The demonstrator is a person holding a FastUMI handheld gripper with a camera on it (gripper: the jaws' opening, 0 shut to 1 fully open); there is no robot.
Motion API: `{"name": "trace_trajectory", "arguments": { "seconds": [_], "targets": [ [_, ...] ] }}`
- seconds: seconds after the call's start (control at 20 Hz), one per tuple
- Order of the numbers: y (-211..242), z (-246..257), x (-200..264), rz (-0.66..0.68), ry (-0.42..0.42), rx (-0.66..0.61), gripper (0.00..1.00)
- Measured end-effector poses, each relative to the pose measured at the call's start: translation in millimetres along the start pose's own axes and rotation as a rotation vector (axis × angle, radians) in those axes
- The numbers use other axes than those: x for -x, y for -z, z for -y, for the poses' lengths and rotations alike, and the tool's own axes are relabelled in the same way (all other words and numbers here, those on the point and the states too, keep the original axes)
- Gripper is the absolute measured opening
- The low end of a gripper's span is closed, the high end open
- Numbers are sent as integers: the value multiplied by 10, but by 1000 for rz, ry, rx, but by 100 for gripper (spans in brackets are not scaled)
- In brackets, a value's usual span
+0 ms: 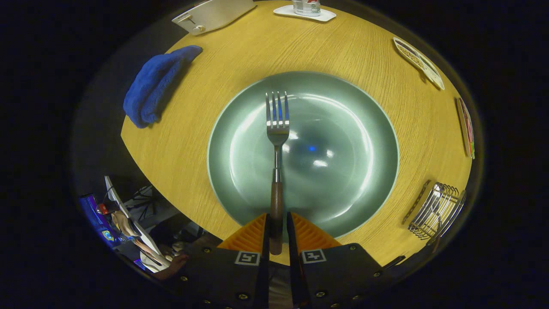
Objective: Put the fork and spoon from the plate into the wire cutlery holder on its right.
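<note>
Fork (pixel 276 146) handle clamped between the tongs (pixel 277 234).

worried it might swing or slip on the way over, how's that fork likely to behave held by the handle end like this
The fork looks rigid metal, so it should not flex. The gripper is shut on the wooden handle's rear end, with the tines far ahead over the plate, so it may pivot downward. The smooth round handle could slip if the grip eases.

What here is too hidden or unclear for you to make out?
- The fork handle's end: hidden between the claw fingers clamping it.
- The holder: too warped to tell what it contains.
- The spoon's whereabouts: I cannot tell.
- The small cards past the plate: too small.
</note>
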State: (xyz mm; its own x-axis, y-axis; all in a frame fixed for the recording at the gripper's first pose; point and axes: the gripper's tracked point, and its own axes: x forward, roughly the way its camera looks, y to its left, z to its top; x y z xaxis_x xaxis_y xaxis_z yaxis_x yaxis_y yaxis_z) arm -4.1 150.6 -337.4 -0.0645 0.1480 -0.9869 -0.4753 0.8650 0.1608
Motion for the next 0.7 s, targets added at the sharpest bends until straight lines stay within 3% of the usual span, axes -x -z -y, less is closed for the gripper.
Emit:
{"name": "trace_trajectory", "arguments": {
  "seconds": [0.05, 0.1, 0.35, 0.4, 0.7],
  "targets": [
    [-8, -2, -7, 10, -8, 1, 21],
    [34, -4, 10, -9, -9, 2, 8],
    [76, 111, 69, 5, 34, 115, 8],
    [64, 119, 27, -1, 41, 124, 1],
    [9, 182, 297, 28, 2, 86, 1]
  ]
}}
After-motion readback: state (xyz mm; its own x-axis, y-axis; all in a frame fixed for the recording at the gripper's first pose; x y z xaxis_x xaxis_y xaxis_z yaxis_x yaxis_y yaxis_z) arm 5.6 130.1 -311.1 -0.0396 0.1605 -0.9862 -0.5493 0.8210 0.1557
